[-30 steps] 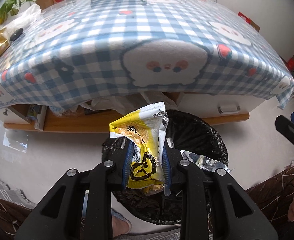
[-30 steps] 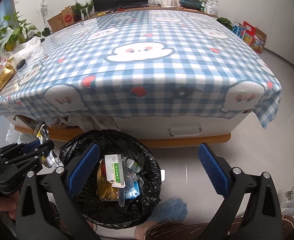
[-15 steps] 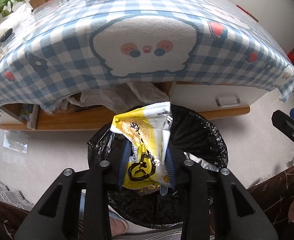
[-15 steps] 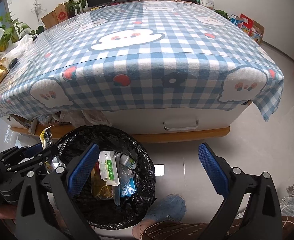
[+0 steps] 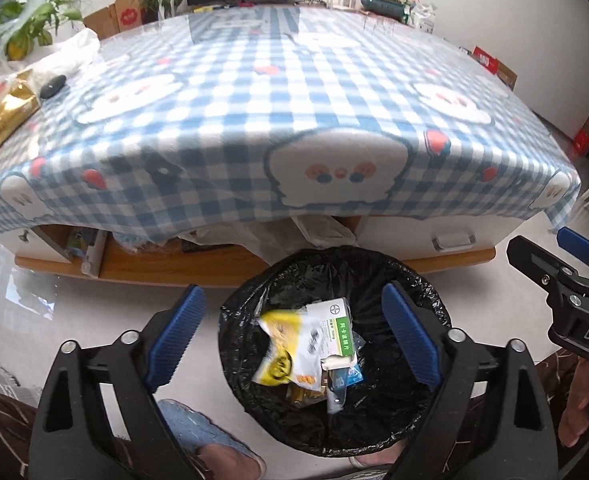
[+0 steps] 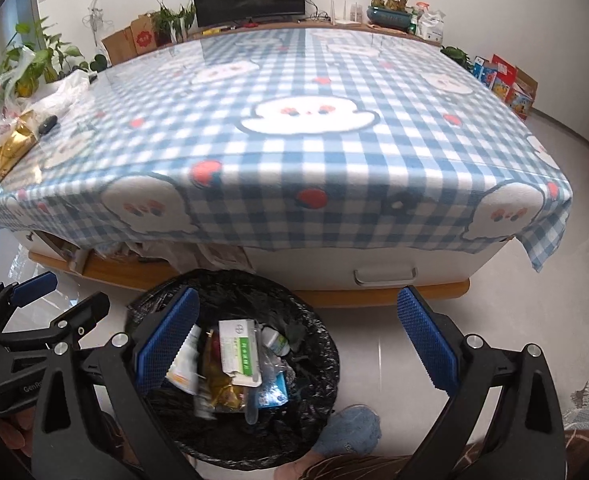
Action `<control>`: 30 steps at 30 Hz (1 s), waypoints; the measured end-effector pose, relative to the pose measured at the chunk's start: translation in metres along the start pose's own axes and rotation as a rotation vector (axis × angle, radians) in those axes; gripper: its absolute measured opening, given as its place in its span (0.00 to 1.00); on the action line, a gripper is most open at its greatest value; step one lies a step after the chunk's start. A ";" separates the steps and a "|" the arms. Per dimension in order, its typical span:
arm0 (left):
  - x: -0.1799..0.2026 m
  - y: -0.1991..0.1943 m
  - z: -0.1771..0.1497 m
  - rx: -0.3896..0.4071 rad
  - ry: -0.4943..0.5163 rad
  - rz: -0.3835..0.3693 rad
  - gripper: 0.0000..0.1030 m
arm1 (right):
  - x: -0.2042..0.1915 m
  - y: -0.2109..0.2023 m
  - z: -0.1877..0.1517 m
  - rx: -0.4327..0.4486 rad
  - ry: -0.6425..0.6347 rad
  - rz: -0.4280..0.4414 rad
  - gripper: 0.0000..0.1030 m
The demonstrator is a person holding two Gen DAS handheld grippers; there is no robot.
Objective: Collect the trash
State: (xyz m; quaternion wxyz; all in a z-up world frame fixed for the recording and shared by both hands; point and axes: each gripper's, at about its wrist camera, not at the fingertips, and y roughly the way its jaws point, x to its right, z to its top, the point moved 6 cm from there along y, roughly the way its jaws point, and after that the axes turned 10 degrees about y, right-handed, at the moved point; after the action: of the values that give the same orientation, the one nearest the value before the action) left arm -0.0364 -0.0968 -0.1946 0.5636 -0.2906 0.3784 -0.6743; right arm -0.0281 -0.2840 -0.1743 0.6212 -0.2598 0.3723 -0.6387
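A bin lined with a black bag (image 5: 422, 280) (image 6: 318, 344) stands on the floor before the table. A yellow and white snack wrapper (image 5: 290, 354) lies loose inside it on top of a white and green box (image 5: 336, 330) (image 6: 238, 350) and other rubbish. My left gripper (image 5: 294, 326) hovers over the bin, its jaws opening wide with nothing pressed between the pads. My right gripper (image 6: 294, 330) stands open over the bin's right side, empty. Each gripper shows at the edge of the other's view.
A table under a blue checked cloth (image 5: 254, 112) (image 6: 314, 132) fills the background. At its left end lie a gold bag (image 5: 2, 118) (image 6: 12, 148), a black object (image 5: 53, 85) and white plastic. A person's slippered foot (image 5: 198, 436) (image 6: 348, 430) rests beside the bin.
My left gripper opened and let go of the yellow wrapper, which dropped into the bin. The left gripper rose and tilted up toward the table. The right gripper stayed open.
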 end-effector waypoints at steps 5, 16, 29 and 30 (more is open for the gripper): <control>-0.019 -0.044 0.005 0.068 -0.014 0.014 0.94 | -0.020 -0.046 0.001 0.066 -0.021 0.024 0.92; -0.030 -0.123 -0.014 0.165 -0.028 0.032 0.94 | -0.029 -0.118 -0.014 0.153 -0.020 0.053 0.92; -0.025 -0.125 -0.018 0.160 -0.014 0.039 0.94 | -0.032 -0.120 -0.015 0.152 -0.031 0.046 0.92; -0.025 -0.124 -0.018 0.159 -0.013 0.041 0.94 | -0.032 -0.120 -0.015 0.151 -0.031 0.045 0.92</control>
State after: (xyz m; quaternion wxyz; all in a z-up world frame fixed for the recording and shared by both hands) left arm -0.1132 -0.0593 -0.0995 0.6011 -0.2415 0.3259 -0.6886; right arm -0.1093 -0.2558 -0.0834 0.6590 -0.2139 0.3190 -0.6467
